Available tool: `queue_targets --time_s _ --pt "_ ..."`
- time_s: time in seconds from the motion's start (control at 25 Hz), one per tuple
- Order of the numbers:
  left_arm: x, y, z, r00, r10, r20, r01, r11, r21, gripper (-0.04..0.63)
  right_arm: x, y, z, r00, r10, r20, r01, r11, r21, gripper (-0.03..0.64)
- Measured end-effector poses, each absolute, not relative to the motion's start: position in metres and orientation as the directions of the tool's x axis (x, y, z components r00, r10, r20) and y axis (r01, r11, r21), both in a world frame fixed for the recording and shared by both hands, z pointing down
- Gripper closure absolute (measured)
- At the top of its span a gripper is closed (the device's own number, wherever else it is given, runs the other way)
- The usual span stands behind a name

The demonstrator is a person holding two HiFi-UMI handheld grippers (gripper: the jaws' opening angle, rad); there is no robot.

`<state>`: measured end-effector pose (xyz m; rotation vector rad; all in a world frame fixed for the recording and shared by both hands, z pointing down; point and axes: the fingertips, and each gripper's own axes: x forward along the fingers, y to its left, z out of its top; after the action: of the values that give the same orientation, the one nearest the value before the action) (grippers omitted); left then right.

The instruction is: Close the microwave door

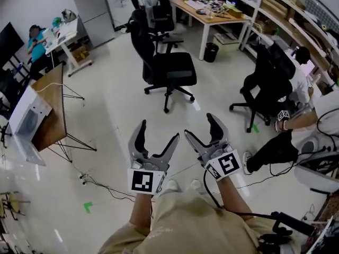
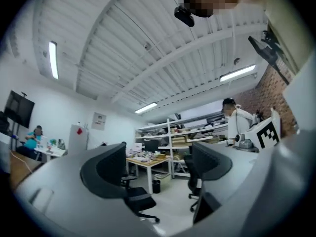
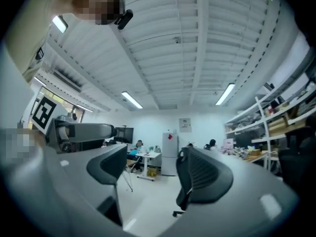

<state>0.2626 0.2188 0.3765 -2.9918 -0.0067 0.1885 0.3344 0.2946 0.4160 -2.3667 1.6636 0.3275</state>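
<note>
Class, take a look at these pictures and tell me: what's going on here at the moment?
A person stands in an office with a hand-held gripper in each hand, both held out in front over the floor. The left hand-held gripper and the right hand-held gripper both have their jaws apart with nothing between them. The white microwave sits on a wooden table off to the person's left, well away from both grippers. Nothing is touching it. Whether its door is open is hard to tell from here.
</note>
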Motion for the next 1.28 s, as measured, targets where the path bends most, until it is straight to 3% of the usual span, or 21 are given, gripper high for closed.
queue_targets --time_s 0.08,0.28,0.6,0.88,1.28 --pt "0.248 0.191 0.371 0.991 -0.115 -0.072 -0.125 -0.98 -0.153 0.172 0.332 0.264 0.402 0.231 -0.914 -0.334 -0.973 -0.224 -0.06 0.244" --pt "0.196 0.148 0.346 0.906 -0.363 -0.219 -0.401 -0.901 -0.165 0.172 0.303 0.199 0.389 -0.017 -0.931 -0.366 -0.998 0.04 -0.055 0.244" --pt "-0.014 0.193 0.472 0.63 -0.694 -0.348 -0.761 -0.641 -0.098 0.172 0.116 0.196 0.495 -0.398 -0.846 -0.356 -0.914 0.398 0.076 0.244" --pt "-0.056 0.193 0.529 0.488 -0.823 -0.289 -0.871 -0.479 -0.108 0.172 0.073 0.173 0.549 -0.549 -0.764 -0.34 -0.821 0.57 0.045 0.244" --pt "-0.09 0.182 0.521 0.375 -0.874 -0.309 -0.927 -0.358 -0.111 0.172 0.026 0.154 0.535 -0.675 -0.656 -0.337 -0.712 0.699 0.066 0.247"
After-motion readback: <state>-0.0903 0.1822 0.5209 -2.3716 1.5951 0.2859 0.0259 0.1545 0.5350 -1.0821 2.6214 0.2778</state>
